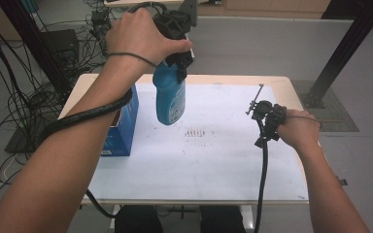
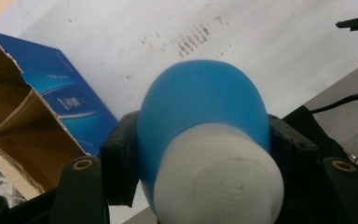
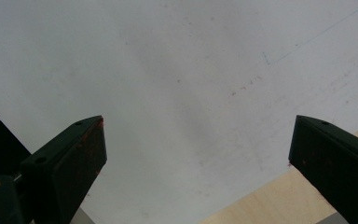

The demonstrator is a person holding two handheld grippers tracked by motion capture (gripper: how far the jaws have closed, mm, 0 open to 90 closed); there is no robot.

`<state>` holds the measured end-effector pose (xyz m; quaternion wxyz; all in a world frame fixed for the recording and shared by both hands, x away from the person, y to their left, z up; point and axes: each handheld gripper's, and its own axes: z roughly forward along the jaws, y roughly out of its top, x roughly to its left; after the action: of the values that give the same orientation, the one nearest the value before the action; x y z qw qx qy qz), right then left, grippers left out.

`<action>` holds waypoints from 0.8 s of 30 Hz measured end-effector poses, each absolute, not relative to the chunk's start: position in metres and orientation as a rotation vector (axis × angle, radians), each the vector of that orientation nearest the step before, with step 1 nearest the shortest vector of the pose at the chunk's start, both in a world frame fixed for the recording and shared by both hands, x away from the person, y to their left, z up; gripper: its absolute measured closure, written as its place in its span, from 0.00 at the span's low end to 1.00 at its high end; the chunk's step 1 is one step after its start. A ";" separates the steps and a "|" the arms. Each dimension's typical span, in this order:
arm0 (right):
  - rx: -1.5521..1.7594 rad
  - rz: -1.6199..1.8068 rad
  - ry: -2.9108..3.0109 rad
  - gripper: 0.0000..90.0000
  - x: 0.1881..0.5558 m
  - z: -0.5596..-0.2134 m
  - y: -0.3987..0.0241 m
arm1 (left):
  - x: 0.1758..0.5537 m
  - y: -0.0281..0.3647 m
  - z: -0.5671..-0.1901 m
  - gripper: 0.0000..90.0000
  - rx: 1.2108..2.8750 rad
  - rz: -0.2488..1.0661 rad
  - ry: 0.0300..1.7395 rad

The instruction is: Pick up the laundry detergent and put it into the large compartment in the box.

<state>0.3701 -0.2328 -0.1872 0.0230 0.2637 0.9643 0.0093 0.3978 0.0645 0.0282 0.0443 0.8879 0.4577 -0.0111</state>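
A blue bottle [image 1: 170, 97] with a white cap [image 2: 219, 177] hangs in the air above the back left of the white table [image 1: 223, 160]. My left gripper [image 1: 179, 68] is shut on its upper part, just below the cap, and a hand grasps that gripper from above. In the left gripper view the black jaws press on both sides of the bottle [image 2: 200, 98]. My right gripper [image 1: 258, 104] rests low at the table's right side. In the right gripper view it [image 3: 196, 140] stands open, with nothing but table surface [image 3: 168, 56] between the jaws.
A blue cardboard box [image 1: 124, 126] stands at the table's left edge, its top open and brown inside [image 2: 23, 135]. Faint reddish marks [image 1: 194, 132] dot the table's middle. Cables and black frame posts lie on the floor beyond the table.
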 end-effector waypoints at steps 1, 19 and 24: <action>0.813 0.029 2.986 0.04 0.370 -0.187 -0.232 | 0.398 0.065 0.029 0.42 2.707 -0.035 1.403; 0.795 0.021 2.988 0.04 0.373 -0.189 -0.228 | 0.410 0.109 0.033 0.42 2.600 -0.039 1.548; 0.795 0.025 2.988 0.05 0.373 -0.190 -0.227 | 0.409 0.127 0.035 0.42 2.535 -0.001 1.633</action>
<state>0.3731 -0.2270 -0.1903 0.0246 0.2569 0.9661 0.0082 0.4089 0.1275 0.0347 0.0631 0.8389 0.5406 -0.0003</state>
